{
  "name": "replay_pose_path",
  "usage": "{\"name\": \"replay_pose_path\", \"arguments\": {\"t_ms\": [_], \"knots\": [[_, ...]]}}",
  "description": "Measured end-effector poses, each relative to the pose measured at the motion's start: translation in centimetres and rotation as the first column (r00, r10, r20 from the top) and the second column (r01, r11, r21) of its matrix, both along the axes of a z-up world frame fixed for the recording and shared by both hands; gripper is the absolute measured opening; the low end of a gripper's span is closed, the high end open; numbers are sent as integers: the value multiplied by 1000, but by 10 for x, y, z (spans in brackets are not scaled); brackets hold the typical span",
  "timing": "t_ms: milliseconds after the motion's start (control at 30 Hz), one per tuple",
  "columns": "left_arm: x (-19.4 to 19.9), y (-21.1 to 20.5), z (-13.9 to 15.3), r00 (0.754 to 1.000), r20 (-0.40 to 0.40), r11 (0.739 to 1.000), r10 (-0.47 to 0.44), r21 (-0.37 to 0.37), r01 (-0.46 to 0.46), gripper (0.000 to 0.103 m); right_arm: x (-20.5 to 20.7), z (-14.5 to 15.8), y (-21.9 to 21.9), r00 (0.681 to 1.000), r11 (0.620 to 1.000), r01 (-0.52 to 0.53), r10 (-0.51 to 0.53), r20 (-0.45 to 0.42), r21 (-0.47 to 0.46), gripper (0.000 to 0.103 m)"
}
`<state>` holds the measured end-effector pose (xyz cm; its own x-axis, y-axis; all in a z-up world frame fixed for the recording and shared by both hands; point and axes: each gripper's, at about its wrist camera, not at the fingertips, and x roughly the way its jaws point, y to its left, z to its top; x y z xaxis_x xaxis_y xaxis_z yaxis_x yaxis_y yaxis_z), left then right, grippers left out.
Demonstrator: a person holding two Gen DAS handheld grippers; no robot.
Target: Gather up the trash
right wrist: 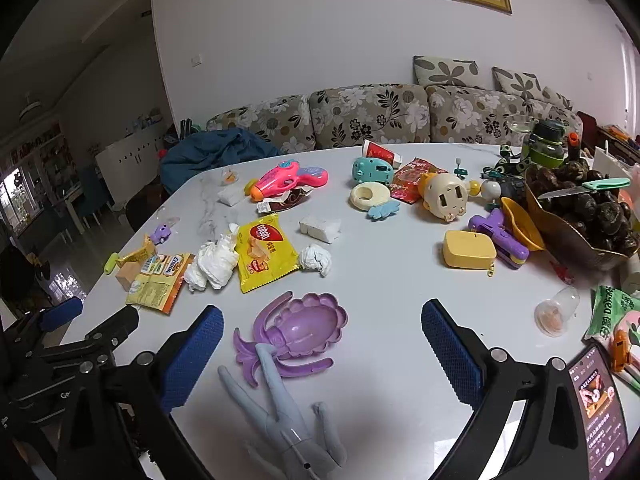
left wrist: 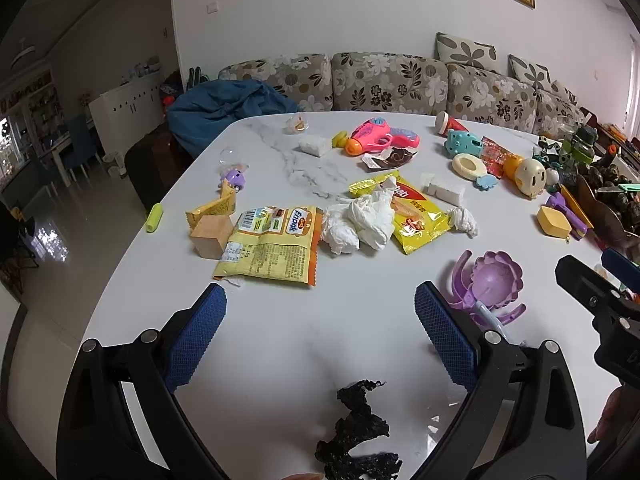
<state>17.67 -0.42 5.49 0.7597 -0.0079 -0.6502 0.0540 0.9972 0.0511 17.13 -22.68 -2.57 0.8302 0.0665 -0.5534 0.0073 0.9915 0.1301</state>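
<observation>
Judging by how things lie, the collecting has barely begun: both the left tool (left wrist: 320, 336) and the right tool (right wrist: 322, 344) hover above the white marbled surface (left wrist: 280, 352) with their blue pads spread wide and nothing between them. The trash is all loose on the surface: the Enaak snack wrapper (left wrist: 272, 250) lies flat just beside a wooden block (left wrist: 211, 237), a crumpled white tissue (left wrist: 360, 222) overlaps the yellow snack packet (left wrist: 416, 212), a smaller tissue wad (left wrist: 464, 220) sits at that packet's other edge, and a brown torn wrapper (left wrist: 386, 159) lies by the pink toy gun (left wrist: 380, 136). A black crinkled scrap (left wrist: 356, 432) rests nearest the left tool. No bin or trash bag shows in either view, so where the trash goes cannot be told. The one clear container is a brown bowl (right wrist: 568, 236) at the far right, heaped with dark round fruit or nuts, with a teal-handled knife (right wrist: 584, 188) laid across the top. Toys such as the purple octopus-shaped mould (right wrist: 300, 330) are mixed among the trash and would need leaving.
</observation>
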Motion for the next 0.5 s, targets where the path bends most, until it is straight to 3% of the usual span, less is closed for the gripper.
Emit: {"name": "replay_pose_path", "arguments": {"t_ms": [500], "knots": [[-4,-2,4,1000,9,1000,0,9,0,93,-4,1,-1,1000,1000,3,-3,-5,11,98]]}}
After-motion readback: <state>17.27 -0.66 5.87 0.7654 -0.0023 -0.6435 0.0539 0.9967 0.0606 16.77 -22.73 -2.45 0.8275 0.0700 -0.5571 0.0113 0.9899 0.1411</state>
